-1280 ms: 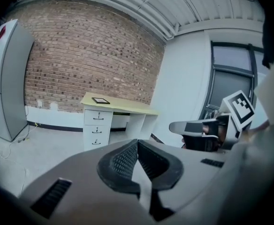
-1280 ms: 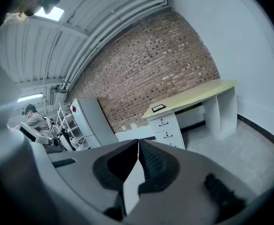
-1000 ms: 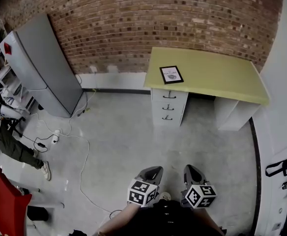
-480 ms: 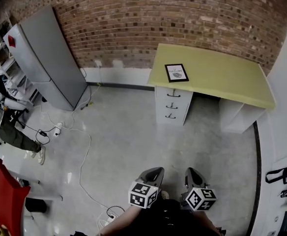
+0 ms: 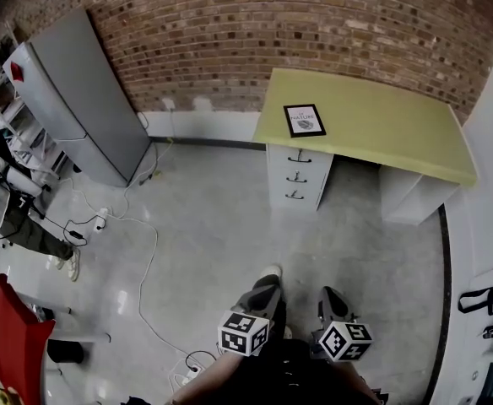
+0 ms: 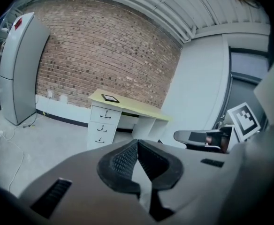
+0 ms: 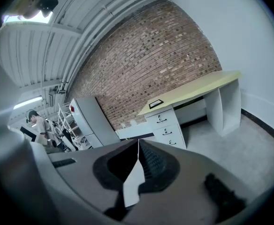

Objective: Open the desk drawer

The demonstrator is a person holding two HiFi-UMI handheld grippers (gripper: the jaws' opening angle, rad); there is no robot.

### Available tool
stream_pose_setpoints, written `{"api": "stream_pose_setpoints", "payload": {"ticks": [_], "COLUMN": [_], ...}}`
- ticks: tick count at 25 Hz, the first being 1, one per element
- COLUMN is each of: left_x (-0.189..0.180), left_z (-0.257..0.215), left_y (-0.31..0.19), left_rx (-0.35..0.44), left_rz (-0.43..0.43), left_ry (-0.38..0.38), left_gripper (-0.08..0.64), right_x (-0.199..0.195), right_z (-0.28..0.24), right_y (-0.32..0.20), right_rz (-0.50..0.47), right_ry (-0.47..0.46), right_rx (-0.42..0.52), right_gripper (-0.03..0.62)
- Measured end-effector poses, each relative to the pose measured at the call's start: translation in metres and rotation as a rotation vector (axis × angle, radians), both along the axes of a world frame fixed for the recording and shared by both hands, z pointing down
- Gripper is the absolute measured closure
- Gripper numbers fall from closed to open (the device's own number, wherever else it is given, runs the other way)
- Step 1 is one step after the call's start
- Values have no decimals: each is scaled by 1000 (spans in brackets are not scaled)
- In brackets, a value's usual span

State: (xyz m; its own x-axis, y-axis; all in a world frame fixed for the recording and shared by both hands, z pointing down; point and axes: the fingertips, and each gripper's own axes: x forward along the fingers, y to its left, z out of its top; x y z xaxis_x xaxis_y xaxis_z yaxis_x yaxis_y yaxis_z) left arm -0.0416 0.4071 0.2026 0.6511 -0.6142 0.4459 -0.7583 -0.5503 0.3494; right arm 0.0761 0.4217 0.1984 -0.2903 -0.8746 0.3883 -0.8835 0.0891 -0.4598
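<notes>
Drawers [image 5: 297, 175] are a stack of three under the left end of the yellow counter [image 5: 381, 133], all closed, just below a framed card [image 5: 304, 120]. They're well across the floor [image 5: 230, 234] from the person, nothing in reach. Biggest risk imo: both claws are pinched together and empty, so arriving like that bumps a handle [image 5: 298, 159] instead of hooking it. Left claw [image 5: 262, 294] and right claw [image 5: 329, 295] sit close to the body, side by side, tipped slightly down
</notes>
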Motion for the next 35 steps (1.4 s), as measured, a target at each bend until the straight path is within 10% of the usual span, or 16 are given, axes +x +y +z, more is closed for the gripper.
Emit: {"api": "stream_pose_setpoints", "payload": {"ticks": [35], "left_x": [6], "left_z": [17], "left_y": [-307], "left_rx": [-132], "left_rz": [72], "left_ry": [117], "left_gripper": [549], "right_x": [-16], "right_z": [7], "right_y": [-286], "right_rz": [69], "right_ry": [-138], "right_rx": [-109], "right_gripper": [578]}}
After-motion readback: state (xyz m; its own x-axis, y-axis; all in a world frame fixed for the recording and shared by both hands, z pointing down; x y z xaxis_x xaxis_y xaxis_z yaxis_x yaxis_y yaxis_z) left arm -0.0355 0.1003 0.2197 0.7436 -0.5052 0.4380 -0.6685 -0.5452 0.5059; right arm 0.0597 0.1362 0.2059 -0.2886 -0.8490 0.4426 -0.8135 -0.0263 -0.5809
